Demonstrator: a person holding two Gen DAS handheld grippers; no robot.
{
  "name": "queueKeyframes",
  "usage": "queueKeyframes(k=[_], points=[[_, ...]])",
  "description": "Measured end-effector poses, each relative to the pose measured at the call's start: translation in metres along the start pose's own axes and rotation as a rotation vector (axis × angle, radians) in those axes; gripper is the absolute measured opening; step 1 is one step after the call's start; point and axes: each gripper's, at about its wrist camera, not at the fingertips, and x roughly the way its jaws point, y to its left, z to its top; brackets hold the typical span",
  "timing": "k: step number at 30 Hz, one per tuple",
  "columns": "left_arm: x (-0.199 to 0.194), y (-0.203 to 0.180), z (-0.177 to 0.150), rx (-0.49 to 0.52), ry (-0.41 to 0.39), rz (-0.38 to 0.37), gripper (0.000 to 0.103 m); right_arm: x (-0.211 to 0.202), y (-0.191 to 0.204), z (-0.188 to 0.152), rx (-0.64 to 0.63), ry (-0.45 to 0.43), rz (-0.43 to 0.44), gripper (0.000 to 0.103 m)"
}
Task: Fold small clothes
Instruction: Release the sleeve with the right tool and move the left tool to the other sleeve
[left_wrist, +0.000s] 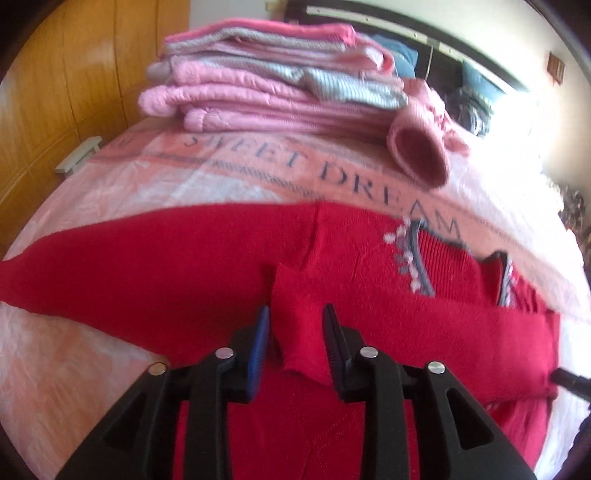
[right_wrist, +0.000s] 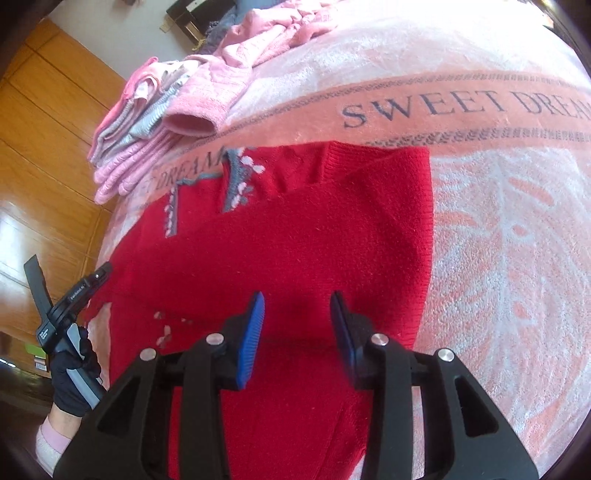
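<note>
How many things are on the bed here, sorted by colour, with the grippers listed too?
Red: 1, the red sweater
Pink and grey: 1, the stack of folded clothes; its pieces can't be counted apart
Pink: 1, the loose pink garment beside the stack
Grippers: 2, left gripper and right gripper, both open
Total: 5

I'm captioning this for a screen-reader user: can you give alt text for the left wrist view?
The open left gripper straddles a raised fold of a red sweater spread on a pink bedspread. Behind it sits a stack of folded pink clothes.
</note>
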Motion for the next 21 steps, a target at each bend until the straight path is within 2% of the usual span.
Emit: queueKeyframes(k=[2,4,7,10,12,13,15,19,21], points=[[-0.014,0.001,0.011,-0.020,-0.036,-0.047,0.049,-0.007,0.007,0.003,-0.013,-0.017,0.005,0.039],[-0.015,-0.003,0.014,-0.021,-0.020,-0.096,0.049,-0.006,0.011,0.004,-0.009,-0.016,0.015,0.040],[0.002,-0.016,0.002,0.007,0.058,-0.139,0.049,0.008,0.013,0.001,-0.009,0.018,-0.006,0.040],[0.034,-0.021,-0.018,0.024,0.168,-0.130,0.049,0.027,0.008,-0.006,0.008,0.068,-0.040,0.040],[0.054,-0.017,-0.031,0.025,0.235,-0.123,0.048,0.032,0.005,-0.009,0.011,0.065,-0.045,0.039],[0.052,-0.016,-0.034,0.039,0.205,-0.132,0.048,0.032,0.006,-0.008,0.010,0.067,-0.048,0.039],[0.050,-0.017,-0.032,0.066,0.216,-0.136,0.049,0.029,0.008,-0.006,0.011,0.066,-0.043,0.044],[0.027,0.008,-0.011,-0.042,0.184,-0.191,0.050,0.019,0.024,-0.006,-0.028,0.032,-0.025,0.044],[0.012,0.030,0.000,-0.075,0.157,-0.179,0.054,0.015,0.036,-0.007,-0.049,0.036,0.001,0.045]])
